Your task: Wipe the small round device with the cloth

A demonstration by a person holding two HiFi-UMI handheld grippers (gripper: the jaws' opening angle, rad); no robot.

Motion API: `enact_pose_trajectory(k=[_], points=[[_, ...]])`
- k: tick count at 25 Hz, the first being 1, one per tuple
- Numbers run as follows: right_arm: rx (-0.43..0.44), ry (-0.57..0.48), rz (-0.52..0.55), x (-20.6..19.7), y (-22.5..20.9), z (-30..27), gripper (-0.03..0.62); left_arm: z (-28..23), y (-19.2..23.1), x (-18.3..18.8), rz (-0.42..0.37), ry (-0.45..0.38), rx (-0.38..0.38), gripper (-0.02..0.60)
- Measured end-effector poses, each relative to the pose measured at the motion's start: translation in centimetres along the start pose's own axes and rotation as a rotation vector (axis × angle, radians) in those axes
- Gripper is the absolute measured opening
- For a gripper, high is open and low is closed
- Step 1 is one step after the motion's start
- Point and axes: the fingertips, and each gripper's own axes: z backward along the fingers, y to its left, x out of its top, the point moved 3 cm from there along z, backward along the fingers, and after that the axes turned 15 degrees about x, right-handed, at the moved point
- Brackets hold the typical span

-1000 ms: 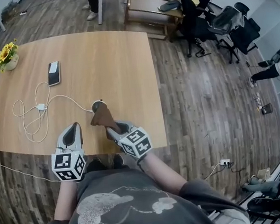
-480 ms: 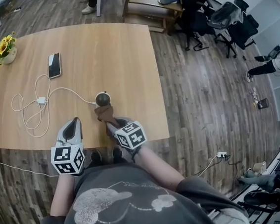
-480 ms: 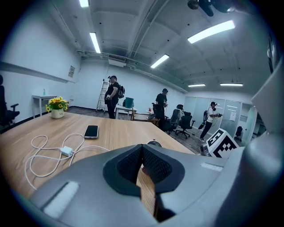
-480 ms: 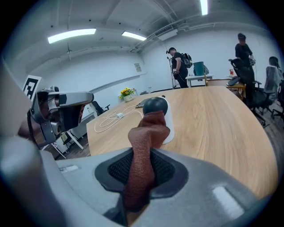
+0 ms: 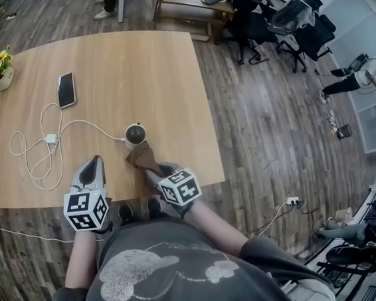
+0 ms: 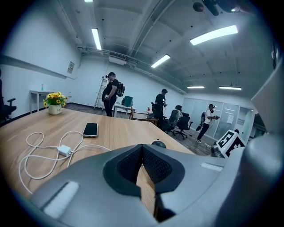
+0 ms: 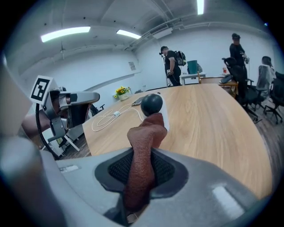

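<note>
Where the right gripper (image 5: 153,175) hangs over the near edge of the surface (image 5: 161,82), its jaws are clamped on the lower end of a brown cloth (image 5: 142,158), which stands up between the pads and leans forward. Item, task object: small round device (image 5: 135,133), dark domed top on a pale base, upright on the surface directly ahead of that gripper along its jaw line, just past the cloth's free end; the cloth tip appears to touch the device's near side. Item: white cable (image 5: 51,139), running from the device away to the left in loose loops. Item: left gripper (image 5: 91,171), jaws pressed together on nothing, beside and to the left of the right one, farther from the device and off its line. Judgement: the right gripper is the nearer and the one loaded; a short push straight forward, away from the person, would carry the cloth over the dome.
</note>
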Motion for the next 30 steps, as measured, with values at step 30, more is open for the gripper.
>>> enact_pose_trajectory(k=[30], points=[[-0.153, 0.033, 0.025, 3.1, -6.3, 1.7, 0.080, -0.3, 1.0, 0.5, -0.006, -0.003, 0.011, 0.018]])
